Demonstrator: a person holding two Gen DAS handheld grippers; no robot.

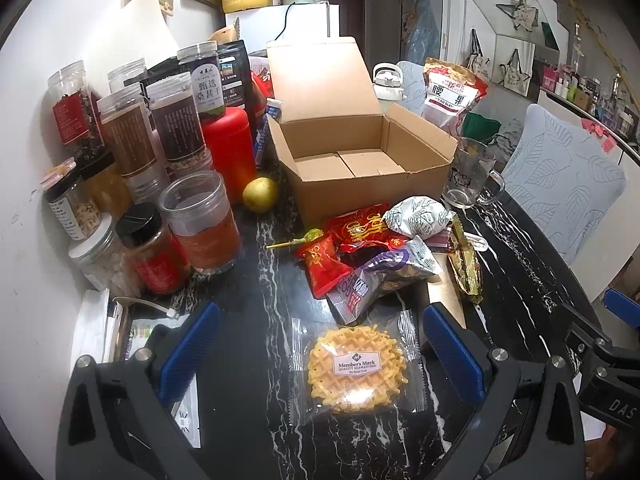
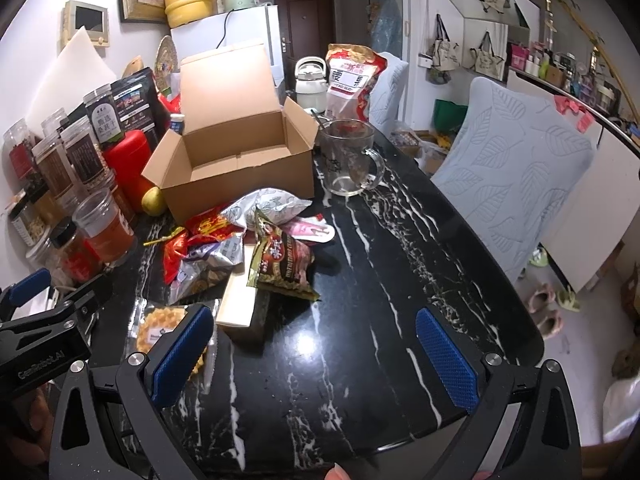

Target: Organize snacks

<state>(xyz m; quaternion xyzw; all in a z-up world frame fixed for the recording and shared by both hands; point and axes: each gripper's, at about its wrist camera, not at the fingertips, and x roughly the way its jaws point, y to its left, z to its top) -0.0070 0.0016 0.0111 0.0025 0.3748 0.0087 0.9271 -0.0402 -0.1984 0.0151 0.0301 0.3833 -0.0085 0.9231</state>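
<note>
Snack pile [image 2: 240, 240] mid-table, right table [image 2: 400, 280] edge bare

The cardboard box [image 1: 360, 160] stands open and empty, lid flap raised behind it. Just in front of it lies a loose heap of snacks: red packets [image 1: 324, 264], a white crumpled wrapper [image 1: 416, 216], a purple-and-silver bag [image 1: 384, 276], a gold-green pack [image 2: 280, 264] (print unreadable) and a lollipop [image 1: 296, 240]. Nearer than the heap, well apart from the box, a clear-wrapped waffle [image 1: 356, 376] lies flat.
</note>
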